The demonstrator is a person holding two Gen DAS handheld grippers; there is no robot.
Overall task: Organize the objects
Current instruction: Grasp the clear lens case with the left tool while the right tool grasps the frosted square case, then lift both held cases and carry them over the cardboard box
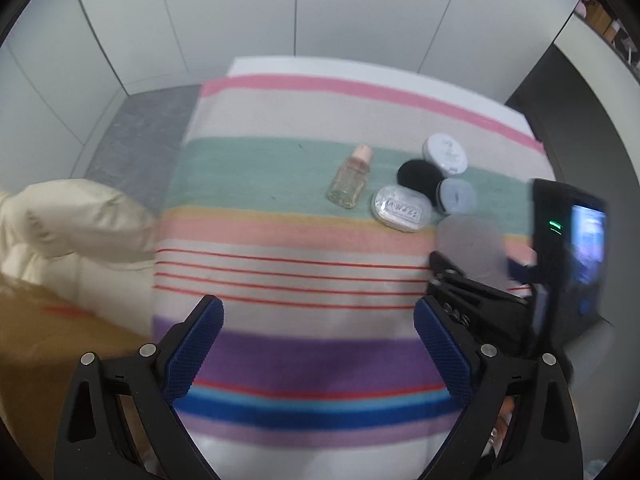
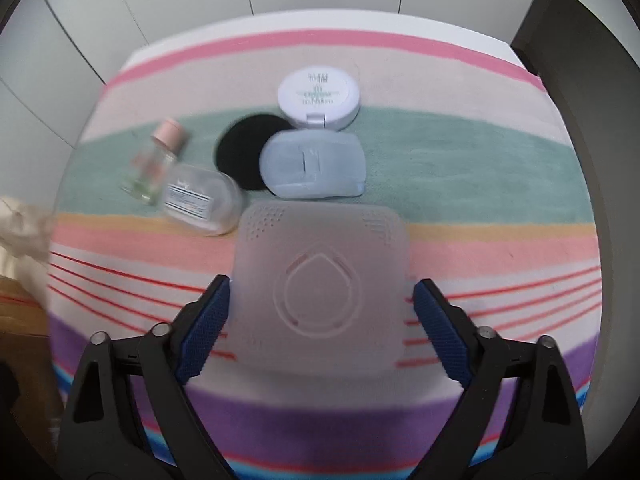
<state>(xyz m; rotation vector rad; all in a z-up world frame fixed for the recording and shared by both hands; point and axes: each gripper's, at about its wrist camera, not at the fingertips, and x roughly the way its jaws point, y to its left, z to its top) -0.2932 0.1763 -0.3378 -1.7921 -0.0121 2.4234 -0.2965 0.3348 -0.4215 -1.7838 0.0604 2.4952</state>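
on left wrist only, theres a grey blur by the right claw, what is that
Observer: A frosted translucent rounded-square case with a raised droplet outline on top, lying between the fingers of the right claw.
Operator: is it gripped
Observer: Can't tell. The blue pads flank both its sides, and the near-left one looks to be against its edge.
Operator: whats just past it
Observer: A pale blue flat plastic case with a slot in its top, lying over the edge of a black round pad.
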